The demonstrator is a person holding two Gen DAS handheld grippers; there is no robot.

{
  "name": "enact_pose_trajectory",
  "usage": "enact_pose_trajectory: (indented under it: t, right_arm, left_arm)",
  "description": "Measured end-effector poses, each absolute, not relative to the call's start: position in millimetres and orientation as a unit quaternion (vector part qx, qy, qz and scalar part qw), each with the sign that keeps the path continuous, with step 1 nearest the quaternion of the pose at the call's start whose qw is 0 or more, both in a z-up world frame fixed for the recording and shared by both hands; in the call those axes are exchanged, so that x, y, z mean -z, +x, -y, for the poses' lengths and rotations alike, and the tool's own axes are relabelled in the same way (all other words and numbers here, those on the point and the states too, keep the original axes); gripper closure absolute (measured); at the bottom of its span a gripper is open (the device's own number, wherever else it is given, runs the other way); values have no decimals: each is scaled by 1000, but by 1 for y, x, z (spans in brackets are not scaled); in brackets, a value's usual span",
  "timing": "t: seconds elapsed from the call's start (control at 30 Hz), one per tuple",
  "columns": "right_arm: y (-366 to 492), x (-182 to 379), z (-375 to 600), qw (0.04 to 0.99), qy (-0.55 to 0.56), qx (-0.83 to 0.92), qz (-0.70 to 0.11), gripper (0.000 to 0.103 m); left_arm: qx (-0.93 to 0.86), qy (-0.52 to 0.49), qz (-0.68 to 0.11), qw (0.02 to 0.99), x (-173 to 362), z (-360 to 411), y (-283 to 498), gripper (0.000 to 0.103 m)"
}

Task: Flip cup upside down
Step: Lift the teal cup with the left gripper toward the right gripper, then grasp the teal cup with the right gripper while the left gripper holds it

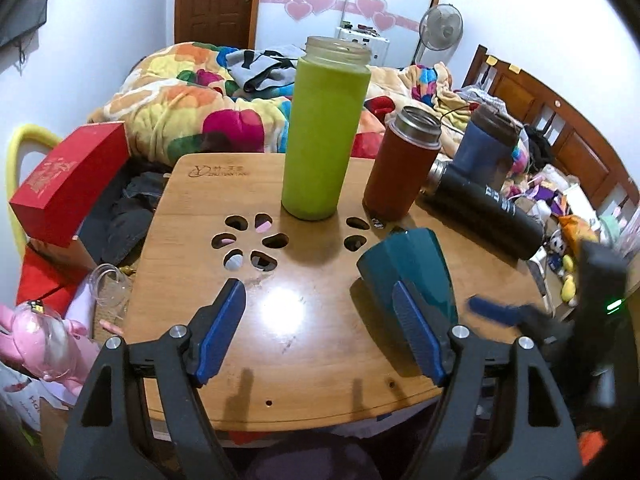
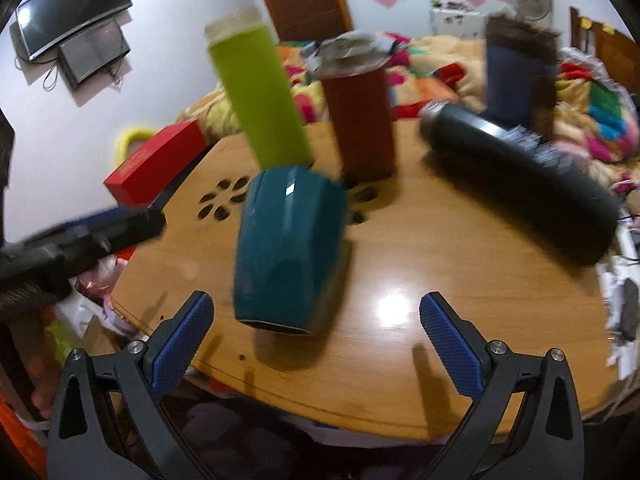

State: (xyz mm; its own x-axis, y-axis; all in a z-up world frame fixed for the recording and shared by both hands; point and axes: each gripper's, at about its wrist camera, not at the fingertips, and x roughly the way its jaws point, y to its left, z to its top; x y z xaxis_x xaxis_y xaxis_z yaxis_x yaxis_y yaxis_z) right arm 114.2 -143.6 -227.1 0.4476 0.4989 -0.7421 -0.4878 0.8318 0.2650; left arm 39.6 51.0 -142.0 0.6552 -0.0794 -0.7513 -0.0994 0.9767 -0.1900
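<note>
A dark teal cup stands on the wooden table with its rim down and its narrower base up; it also shows in the right wrist view. My left gripper is open and empty, its right finger just in front of the cup. My right gripper is open and empty, just in front of the cup; it appears blurred at the right of the left wrist view. The left gripper shows blurred at the left of the right wrist view.
A tall green bottle, a red-brown flask and a blue flask stand at the table's back. A black bottle lies on its side at the right. A red box sits off the left edge. A bed lies behind.
</note>
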Motion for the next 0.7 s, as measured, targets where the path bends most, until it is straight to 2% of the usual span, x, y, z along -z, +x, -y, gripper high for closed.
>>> enact_pose_trajectory:
  t: [0.17,0.27,0.3,0.37,0.47,0.7]
  right_arm:
    - [121,247,124,838,8,-298,-456,24]
    - [120,246,121,838,-4,-311,-449,45]
    - [120,246,121,836,-4,-315,-449,45]
    - [119,246,122,838,-5,-314,-446,46]
    - [117,244,125,841,-5,-310,-444,46]
    - [107,234,132,852,-31,-302,-427,46]
  left_arm:
    - [12,-109,-410,905,142,-44,47,38]
    - [37,-113,-414,903,144,-34,54,51]
    - [46,-115,-415,901,145,-30,56,54]
    - [68,-116,-417,899,146,-19,61,67]
    - [84,-110,-418,898,146,-6,66,75]
    - [109,-111,-425,891,149,13,75,87]
